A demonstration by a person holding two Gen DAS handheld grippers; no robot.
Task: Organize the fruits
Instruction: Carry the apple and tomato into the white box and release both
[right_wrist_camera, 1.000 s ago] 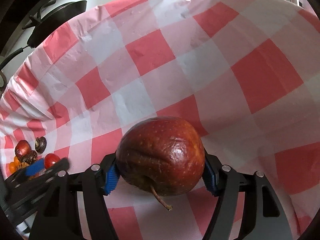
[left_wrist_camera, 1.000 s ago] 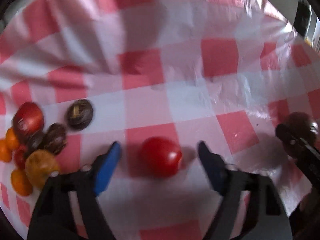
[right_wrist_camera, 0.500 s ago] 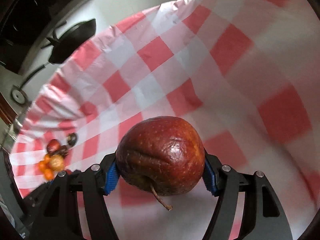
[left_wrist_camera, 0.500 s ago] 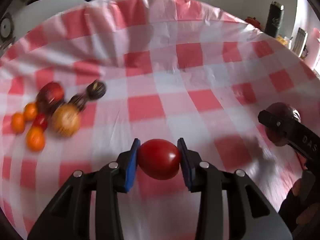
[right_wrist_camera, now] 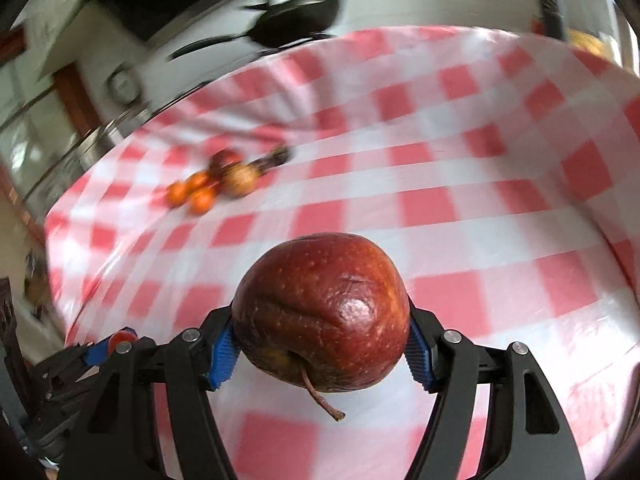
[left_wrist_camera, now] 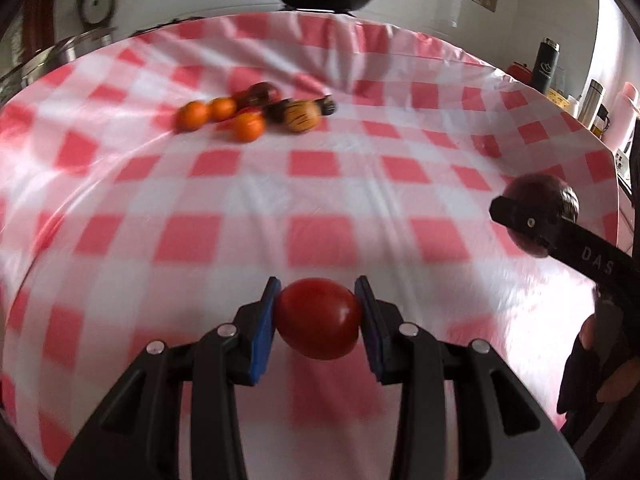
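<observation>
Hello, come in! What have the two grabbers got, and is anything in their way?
Left gripper shut on round red tomato. Right gripper shut on wrinkled dark-red apple. Checked cloth ahead bare; fruit pile far off.

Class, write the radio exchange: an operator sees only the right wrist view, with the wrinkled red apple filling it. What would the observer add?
Operator: What does the left gripper carry?
Observer: The left gripper is clamped on a smooth round red tomato.
Operator: Anything behind my wrinkled red apple?
Observer: No, only bare checked tablecloth beyond the right gripper.
Operator: What's at the far right?
Observer: A dark flask stands past the table edge.
</observation>
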